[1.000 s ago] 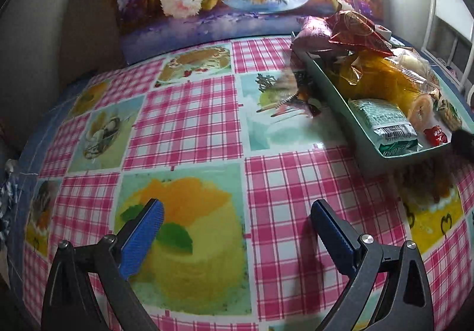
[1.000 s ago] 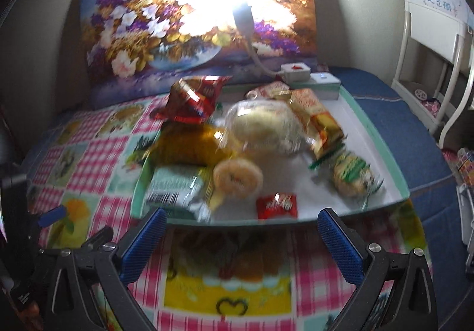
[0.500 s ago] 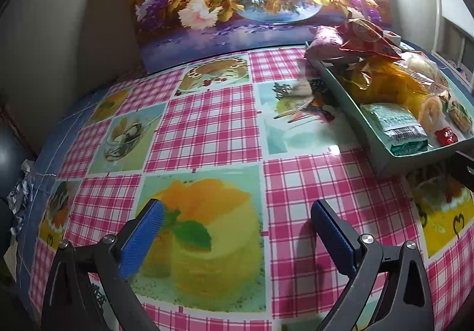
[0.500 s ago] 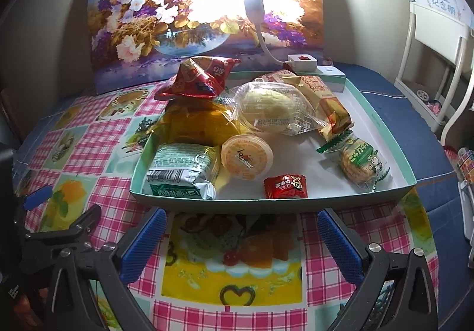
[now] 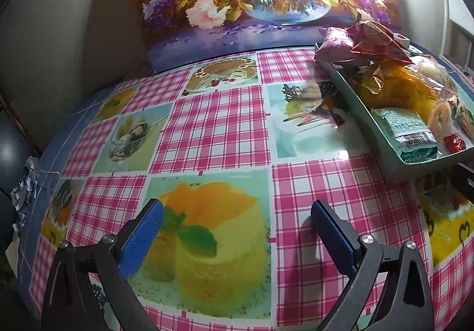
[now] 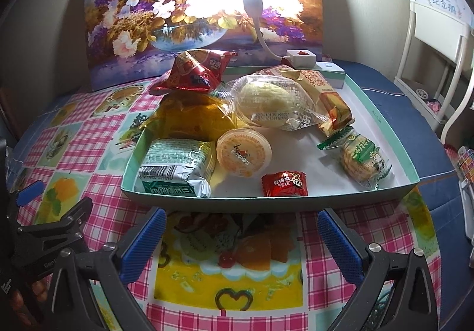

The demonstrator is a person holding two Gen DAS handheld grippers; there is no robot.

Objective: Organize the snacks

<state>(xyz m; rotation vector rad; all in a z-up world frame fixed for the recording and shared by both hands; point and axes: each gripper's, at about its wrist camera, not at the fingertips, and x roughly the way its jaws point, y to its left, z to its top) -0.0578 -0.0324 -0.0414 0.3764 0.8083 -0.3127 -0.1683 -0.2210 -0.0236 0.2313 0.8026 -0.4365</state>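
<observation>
I see both my left gripper [image 5: 237, 227] and right gripper [image 6: 241, 234] spread wide, empty, over the pink checked tablecloth [image 5: 213, 129]. The snacks sit heaped in the shallow teal cardboard tray [image 6: 207, 203] just ahead of the right one; the orange crinkly bag [image 6: 192, 117] is half buried, its label unreadable.

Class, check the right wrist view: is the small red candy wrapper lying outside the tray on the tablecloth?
No, the small red candy wrapper lies inside the tray, near its front wall, beside the round jelly cup.
</observation>
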